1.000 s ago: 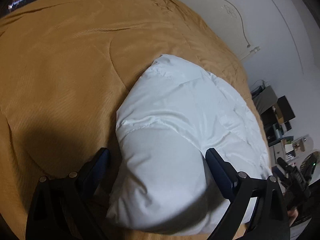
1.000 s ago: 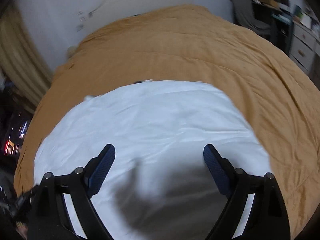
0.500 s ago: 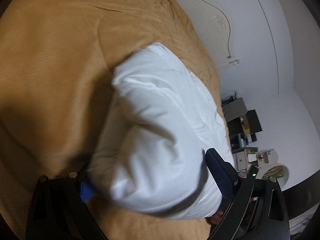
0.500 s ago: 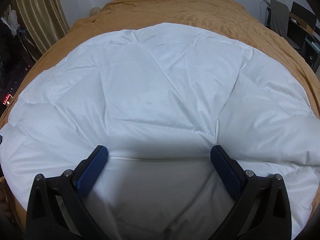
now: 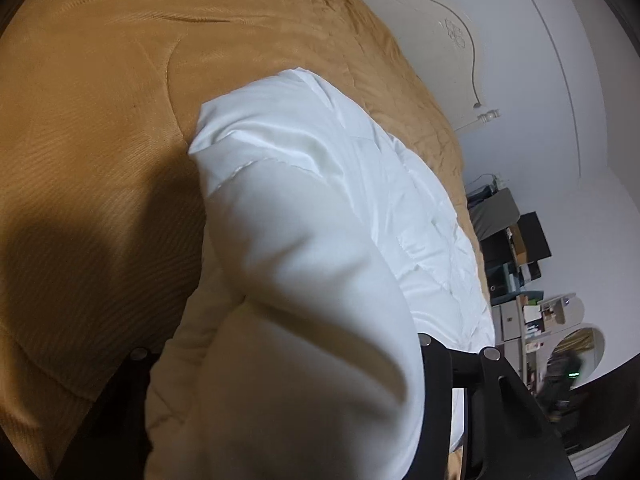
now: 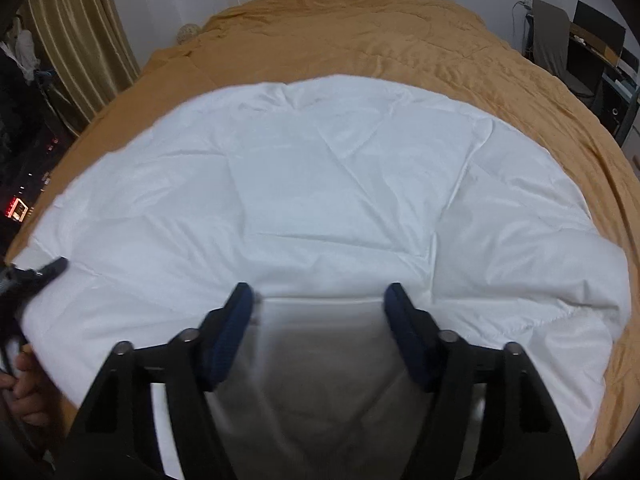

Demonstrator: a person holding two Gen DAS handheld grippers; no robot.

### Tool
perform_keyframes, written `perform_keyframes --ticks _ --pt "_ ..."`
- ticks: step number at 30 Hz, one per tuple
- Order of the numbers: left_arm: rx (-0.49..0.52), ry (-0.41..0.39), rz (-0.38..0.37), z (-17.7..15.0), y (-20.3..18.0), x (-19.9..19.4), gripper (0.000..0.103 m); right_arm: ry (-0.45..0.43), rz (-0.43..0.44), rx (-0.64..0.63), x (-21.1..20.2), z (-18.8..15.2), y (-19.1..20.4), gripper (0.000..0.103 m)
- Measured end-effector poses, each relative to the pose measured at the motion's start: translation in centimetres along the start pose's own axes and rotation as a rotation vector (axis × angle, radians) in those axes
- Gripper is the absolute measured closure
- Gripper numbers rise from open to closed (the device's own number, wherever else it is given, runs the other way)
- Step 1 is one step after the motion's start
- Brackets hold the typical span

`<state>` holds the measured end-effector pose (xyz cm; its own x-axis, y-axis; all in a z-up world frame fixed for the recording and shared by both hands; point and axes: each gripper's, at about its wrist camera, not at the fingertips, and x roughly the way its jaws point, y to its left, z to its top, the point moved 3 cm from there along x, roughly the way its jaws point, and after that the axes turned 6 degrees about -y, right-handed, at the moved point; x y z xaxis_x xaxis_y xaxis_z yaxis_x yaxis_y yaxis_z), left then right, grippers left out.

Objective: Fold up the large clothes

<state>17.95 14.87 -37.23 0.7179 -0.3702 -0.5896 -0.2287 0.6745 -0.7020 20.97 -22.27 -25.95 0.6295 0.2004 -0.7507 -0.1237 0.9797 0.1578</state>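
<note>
A white padded garment (image 6: 340, 200) lies spread on an orange bedspread (image 6: 380, 36). My right gripper (image 6: 320, 308) sits at its near edge; the blue pads (image 6: 234, 324) stand part open with white fabric between them, narrower than before. In the left wrist view the garment's puffy near end (image 5: 304, 300) bulges up over my left gripper (image 5: 280, 368) and hides its fingertips; only the black arms (image 5: 472, 400) show. The left gripper also shows at the left edge of the right wrist view (image 6: 44, 270).
A white headboard (image 5: 432, 36) stands at the far end of the bed. A desk with dark boxes and clutter (image 5: 520, 248) is at the right of the bed. Gold curtains (image 6: 76, 40) hang at the left.
The right gripper's pads have closed inward around the garment's near edge. The left gripper has pushed in under the garment's end, which now covers its fingertips.
</note>
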Motion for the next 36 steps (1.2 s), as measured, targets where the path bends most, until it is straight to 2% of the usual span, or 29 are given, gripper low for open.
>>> perform_keyframes --ticks 2,3,4,5,6,9,13,20,24,27,30,34,36 --pt "0.001 0.001 0.007 0.0 -0.1 0.3 0.052 0.007 0.071 0.001 -1.7 0.6 2.0 0.057" --pt "-0.003 0.002 0.008 0.2 -0.1 0.4 0.052 0.027 0.096 -0.005 -1.9 0.5 3.1 0.058" --pt "-0.002 0.003 0.01 0.3 0.2 0.2 0.052 0.073 0.121 -0.014 -1.5 0.3 4.3 0.06" --pt "0.004 0.005 0.012 0.4 0.5 0.0 0.052 0.126 0.137 -0.015 -0.6 -0.2 5.0 0.073" --pt "0.011 0.008 0.015 0.1 0.6 -0.4 0.052 0.182 0.142 -0.007 0.8 -0.8 5.6 0.078" --pt "0.03 0.016 0.022 -0.1 0.0 0.2 0.051 0.21 0.073 -0.019 4.4 0.2 5.6 0.086" --pt "0.033 0.026 0.021 -0.1 -0.4 0.5 0.051 0.266 0.019 0.08 9.7 5.2 3.6 0.103" --pt "0.051 0.04 0.02 -0.6 0.0 0.7 0.051 0.308 -0.009 0.229 19.2 12.9 1.4 0.103" --pt "0.054 0.043 0.011 -0.7 0.3 0.4 0.051 0.298 -0.013 0.254 21.9 14.8 1.3 0.103" --pt "0.048 0.045 0.009 -0.7 0.7 0.1 0.051 0.304 -0.019 0.275 21.4 14.2 1.5 0.103" --pt "0.048 0.044 0.004 -0.5 1.1 -0.1 0.051 0.305 -0.013 0.255 18.1 12.3 2.3 0.103" --pt "0.051 0.042 0.006 -0.4 1.2 -0.1 0.051 0.344 0.046 0.215 13.0 7.2 4.0 0.103" --pt "0.055 0.04 0.007 -0.5 1.3 -0.3 0.051 0.347 0.048 0.165 9.9 4.8 5.1 0.103"
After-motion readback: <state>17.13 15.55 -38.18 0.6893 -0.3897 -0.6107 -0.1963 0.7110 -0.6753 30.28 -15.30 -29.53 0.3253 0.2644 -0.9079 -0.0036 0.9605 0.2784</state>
